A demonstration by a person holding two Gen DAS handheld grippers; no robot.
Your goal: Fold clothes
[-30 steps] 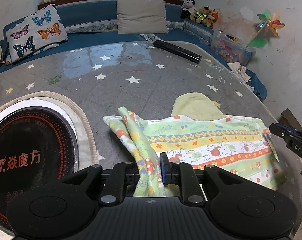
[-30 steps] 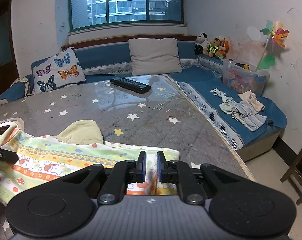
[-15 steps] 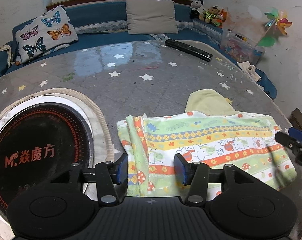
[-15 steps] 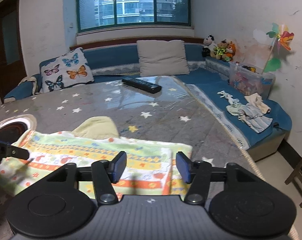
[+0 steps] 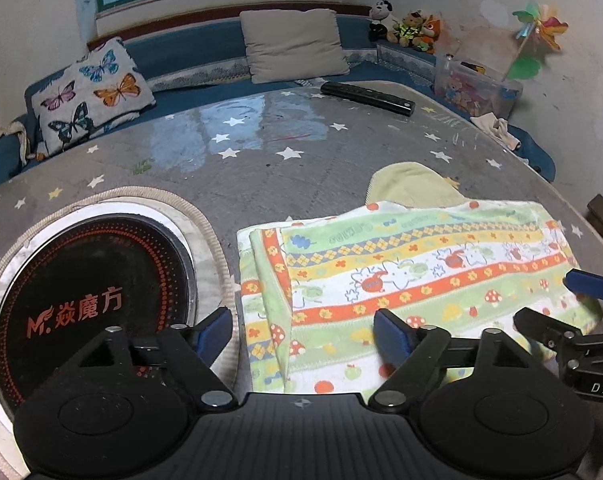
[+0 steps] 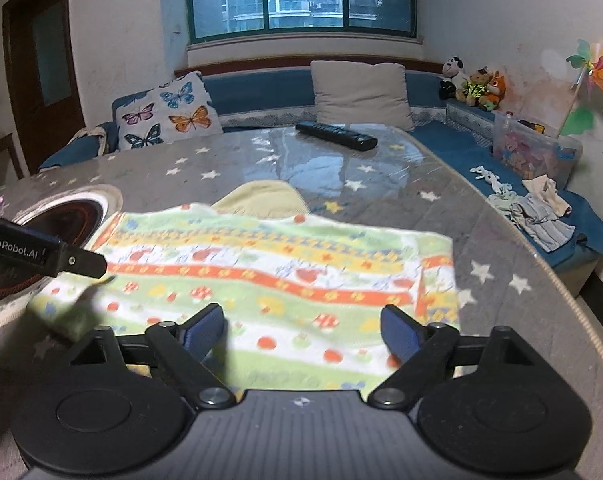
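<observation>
- Both jaw pairs spread wide, nothing pinched: left gripper [image 5: 303, 330] and right gripper [image 6: 303, 330] each hang over the near edge of the patterned garment [image 5: 413, 272].
- Change: a second ago both were clamped on that near hem (left had a bunched strip pulled up between its fingers); half a second ago they were parting; now fully apart and the cloth has dropped flat.
- Meaning: reads as a release after a fold pass. Garment lies as a wide flat rectangle on the star-print table [image 5: 261, 168], with a doubled strip along its left end, just ahead of the left jaws' left finger.
- Pale yellow part [image 5: 411, 190] pokes out past the far edge (hood or lining, can't tell which).
- Whether another fold is due: not settled. Shape is tidy but wide.
- Garment position: straight ahead of and between both jaw pairs, with its left end just right of the round cooktop [image 5: 89, 300].
- Pose, left: low, roughly level, pointing across the table; right gripper's fingertips [image 5: 589, 284] show at its far right over the garment's right end.
- Pose, right: same attitude; the left tool's finger [image 6: 41, 254] crosses its left edge above the cloth's left end (casting a shadow on it).
- Remote [image 5: 367, 98] sits well beyond the jaws, clear of the work.
</observation>
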